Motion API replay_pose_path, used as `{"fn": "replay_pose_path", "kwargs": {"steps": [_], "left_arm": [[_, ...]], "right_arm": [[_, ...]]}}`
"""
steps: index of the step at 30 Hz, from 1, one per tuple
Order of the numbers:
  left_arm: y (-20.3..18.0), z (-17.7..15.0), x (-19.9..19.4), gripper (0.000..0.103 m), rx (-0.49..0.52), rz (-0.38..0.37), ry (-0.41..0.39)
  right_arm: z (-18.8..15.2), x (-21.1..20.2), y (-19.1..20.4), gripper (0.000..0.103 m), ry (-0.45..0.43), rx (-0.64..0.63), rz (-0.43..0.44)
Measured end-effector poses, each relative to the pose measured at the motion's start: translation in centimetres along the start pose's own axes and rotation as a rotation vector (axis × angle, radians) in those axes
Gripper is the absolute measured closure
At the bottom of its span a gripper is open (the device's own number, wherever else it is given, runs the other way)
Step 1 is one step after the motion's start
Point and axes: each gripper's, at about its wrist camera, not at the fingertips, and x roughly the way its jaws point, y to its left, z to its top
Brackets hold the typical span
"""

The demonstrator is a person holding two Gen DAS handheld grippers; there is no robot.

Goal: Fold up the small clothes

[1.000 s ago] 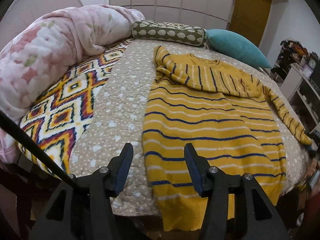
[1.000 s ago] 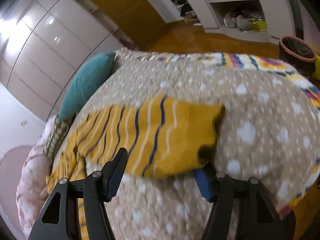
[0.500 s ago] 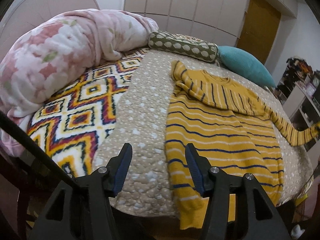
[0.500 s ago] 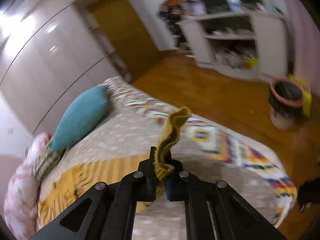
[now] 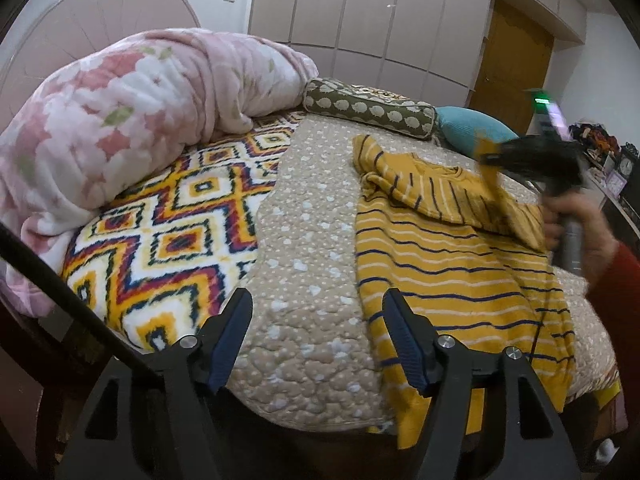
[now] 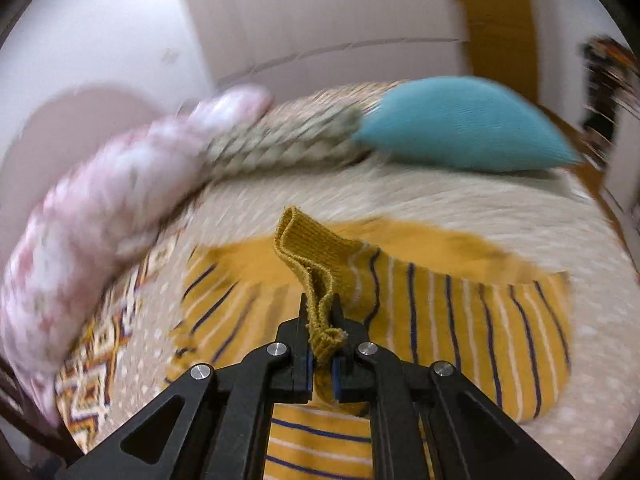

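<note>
**Claws over the striped sweater**

My left claw (image 5: 318, 336) hangs released, jaws just widening over the quilt (image 5: 312, 240). The yellow, navy-striped sweater (image 5: 452, 268) lies flat on the bed. My right claw (image 6: 320, 312) grasps its ribbed cuff (image 6: 316, 256).

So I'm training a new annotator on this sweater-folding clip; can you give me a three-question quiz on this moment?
1. True or false: the right claw is shut on the ribbed cuff of the yellow knitted sweater with navy and white stripes.
2. Which cushion lies nearest the sweater's collar? A) teal cushion B) olive patterned bolster
3. Fill in: the left claw is ____, with nothing between its fingers.

Key: 1 true; 2 A; 3 open
</note>
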Motion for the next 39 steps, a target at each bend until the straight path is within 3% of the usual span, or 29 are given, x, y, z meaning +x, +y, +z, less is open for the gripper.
{"fn": "replay_pose_path", "kwargs": {"steps": [6, 10, 13, 15, 17, 20, 25, 28, 31, 33, 35, 39], "left_arm": [[2.6, -0.9, 1.3, 0.037, -0.055, 0.007, 0.027], [3.2, -1.1, 2.2, 0.037, -0.071, 0.005, 0.045], [2.9, -1.0, 2.6, 0.037, -0.073, -0.004, 0.058], [2.7, -0.9, 2.7, 0.037, -0.072, -0.009, 0.062], [2.3, -0.8, 2.8, 0.037, -0.069, -0.016, 0.065], [1.5, -0.7, 2.9, 0.035, -0.064, -0.031, 0.076], [0.5, -0.7, 3.6, 0.034, -0.056, -0.066, 0.11], [0.0, -0.6, 4.2, 0.034, -0.054, -0.092, 0.135], [-0.7, -0.8, 5.2, 0.034, -0.057, -0.124, 0.168], [-1.2, -1.0, 6.1, 0.034, -0.061, -0.154, 0.198], [-1.8, -1.2, 7.1, 0.034, -0.066, -0.187, 0.231], [-3.6, -1.2, 9.7, 0.034, -0.069, -0.283, 0.293]], "right_arm": [[-3.1, 9.1, 9.0, 0.096, 0.156, -0.212, 0.007], [-5.7, 12.1, 13.1, 0.091, 0.2, -0.391, -0.053], [-6.8, 12.0, 15.1, 0.082, 0.194, -0.482, -0.077], [-6.6, 10.3, 15.0, 0.061, 0.191, -0.474, 0.028], [-6.1, 8.4, 14.6, 0.057, 0.176, -0.459, 0.079], [-5.3, 4.9, 12.2, 0.049, 0.139, -0.414, 0.102], [-5.4, -0.9, 3.8, 0.048, 0.136, -0.289, 0.054], [-6.7, -4.2, -2.4, 0.048, 0.156, -0.232, -0.05], [-9.4, -7.7, -9.2, 0.046, 0.166, -0.191, -0.236], [-11.9, -10.0, -13.5, 0.045, 0.187, -0.124, -0.278], [-14.6, -11.8, -17.1, 0.044, 0.215, -0.004, -0.203], [-20.6, -12.9, -21.0, 0.044, 0.242, 0.245, 0.047]]}}
